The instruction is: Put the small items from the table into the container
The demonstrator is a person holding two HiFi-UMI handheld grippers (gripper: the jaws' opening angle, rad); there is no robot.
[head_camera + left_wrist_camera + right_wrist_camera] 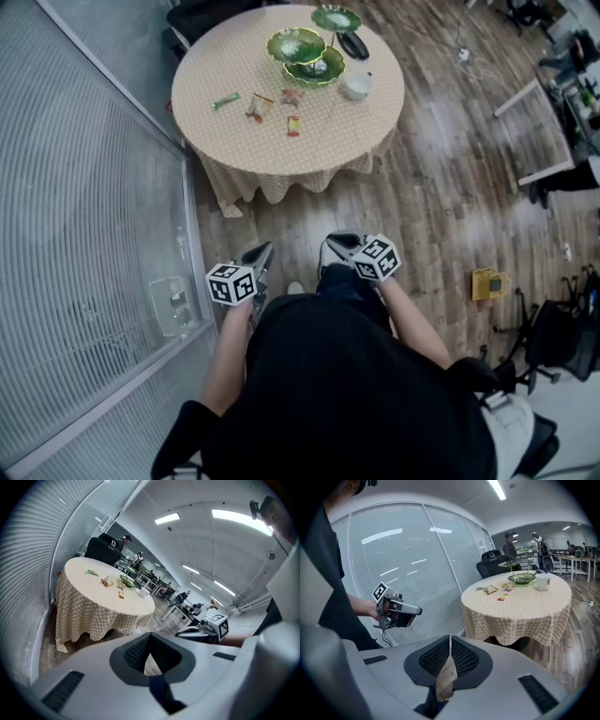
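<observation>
Left gripper: we hold the left gripper (262,253) low in front of the body, its jaws pressed together with nothing between them.
Right gripper: the right gripper (339,243) sits just beside it, also closed and empty.
Where we stand: we are well apart from the round table (347,127), with open wooden floor between.
Small items: a green packet (225,100), two snack packets (259,106) and a red packet (293,126) lie loose on the near half of the table.
Container: we judge it to be the green tiered dishes (309,52) at the far side, with a white cup (357,86) just beside them. We cannot be sure which vessel is meant.
Progress: nothing is picked yet; the approach comes first.
Risk, jaws: reaching a packet with the jaws closed would push it across the cloth and not grasp it.
Risk, packets: they are flat and thin, so pads may slide over them or pinch the tablecloth (253,178) and drag it.
Risk, reach: the dishes stand beyond the packets, so a long reach could knock the cup or tip a tier.
Risk, surroundings: the glass wall (94,234) runs close on the left, and a wide swing could strike it.
</observation>
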